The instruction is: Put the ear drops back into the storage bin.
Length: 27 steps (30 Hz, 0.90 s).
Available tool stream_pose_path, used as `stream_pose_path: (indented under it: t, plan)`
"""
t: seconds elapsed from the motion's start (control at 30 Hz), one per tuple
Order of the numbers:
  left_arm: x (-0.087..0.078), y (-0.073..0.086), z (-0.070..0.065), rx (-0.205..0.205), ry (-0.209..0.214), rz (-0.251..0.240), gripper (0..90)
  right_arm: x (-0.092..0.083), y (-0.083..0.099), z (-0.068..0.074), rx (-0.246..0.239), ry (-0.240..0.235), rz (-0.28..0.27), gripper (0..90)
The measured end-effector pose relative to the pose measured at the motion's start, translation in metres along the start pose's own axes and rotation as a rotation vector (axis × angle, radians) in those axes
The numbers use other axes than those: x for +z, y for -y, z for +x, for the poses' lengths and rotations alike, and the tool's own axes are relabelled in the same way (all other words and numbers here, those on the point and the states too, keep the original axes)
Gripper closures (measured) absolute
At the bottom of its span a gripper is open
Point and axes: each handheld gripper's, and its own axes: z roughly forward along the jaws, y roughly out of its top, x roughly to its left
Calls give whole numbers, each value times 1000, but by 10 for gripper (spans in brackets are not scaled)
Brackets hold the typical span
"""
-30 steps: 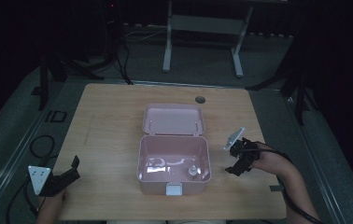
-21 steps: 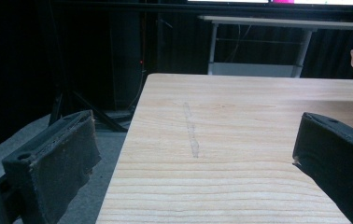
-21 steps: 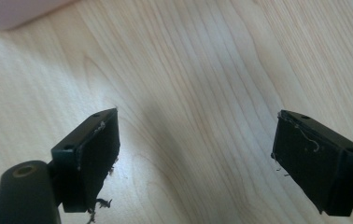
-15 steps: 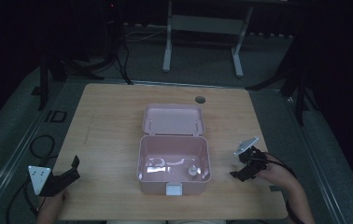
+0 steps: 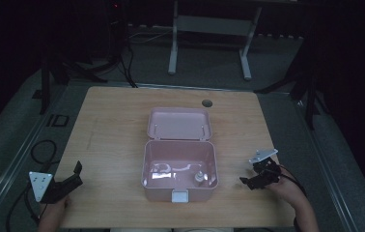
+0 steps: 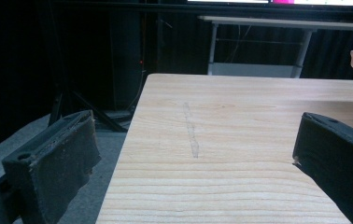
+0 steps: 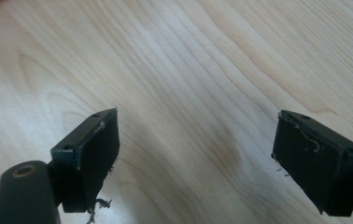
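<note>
High view: both hand-held grippers, left (image 5: 77, 175) and right (image 5: 248, 182), are resting released beside the open pink box (image 5: 179, 170); the lid (image 5: 179, 124) needs closing squarely.

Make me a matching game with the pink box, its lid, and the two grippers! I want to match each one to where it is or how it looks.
Things:
1. pink box
2. lid
3. left gripper
4. right gripper

Descriptions:
A. swung back flat on the table, behind the box
B. jaws open, near the table's front left corner
C. open, small items inside, middle of the table
D. jaws open over bare wood, right of the box

Pairs: 1-C, 2-A, 3-B, 4-D
</note>
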Motion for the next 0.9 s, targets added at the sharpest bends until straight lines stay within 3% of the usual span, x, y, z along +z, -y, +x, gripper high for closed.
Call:
stream_pose_path:
  t: [0.13, 0.43, 0.7, 0.9]
  plan:
    - [0, 0, 0, 0, 0, 0, 4, 1, 8, -2, 67, 40, -59, 138]
    - [0, 0, 0, 2, 0, 0, 4, 2, 26, -6, 226, 195, -220, 136]
    - [0, 0, 0, 1, 0, 0, 4, 10, 37, -5, 274, 285, -241, 134]
    - [0, 0, 0, 2, 0, -1, 4, 6, 42, -6, 340, 374, -312, 134]
